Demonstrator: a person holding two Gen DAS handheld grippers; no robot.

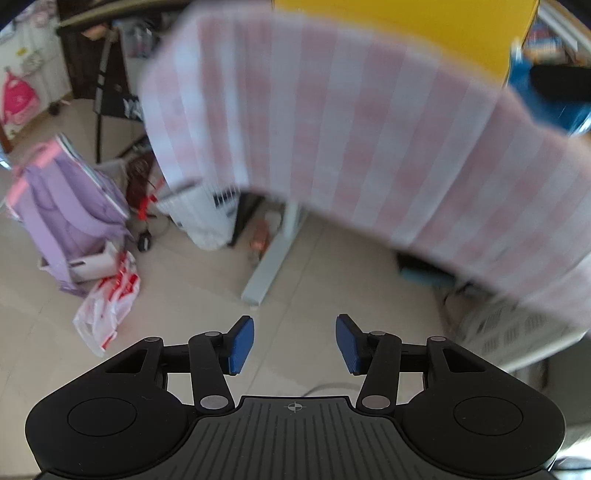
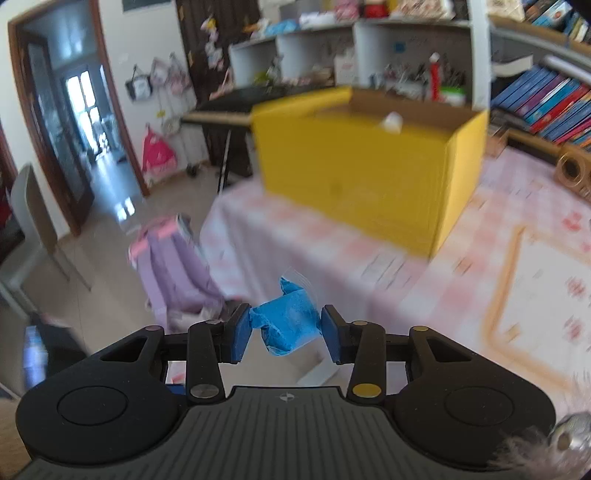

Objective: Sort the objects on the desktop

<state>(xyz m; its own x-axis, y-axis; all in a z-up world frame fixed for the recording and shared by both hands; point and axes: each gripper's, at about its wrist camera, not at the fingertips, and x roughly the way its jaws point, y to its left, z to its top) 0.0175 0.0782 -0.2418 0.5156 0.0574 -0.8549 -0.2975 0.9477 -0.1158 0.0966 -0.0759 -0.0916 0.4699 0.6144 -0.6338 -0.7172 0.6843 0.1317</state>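
My right gripper (image 2: 284, 334) is shut on a crumpled blue packet (image 2: 286, 321) and holds it in the air off the near left corner of the table. An open yellow cardboard box (image 2: 369, 162) stands on the pink checked tablecloth (image 2: 461, 266) ahead and to the right; a small white object (image 2: 391, 121) shows inside it. My left gripper (image 1: 294, 345) is open and empty, low beside the table and pointing down at the tiled floor. The tablecloth (image 1: 332, 129) hangs above it, and a corner of the yellow box (image 1: 424, 26) shows at the top.
A purple backpack (image 2: 173, 273) stands on the floor left of the table; it also shows in the left wrist view (image 1: 66, 218). A red-and-white plastic bag (image 1: 110, 302) lies beside it. A grey table leg (image 1: 269, 258) stands ahead. Bookshelves (image 2: 546, 99) and tape rolls (image 2: 572, 170) sit behind the table.
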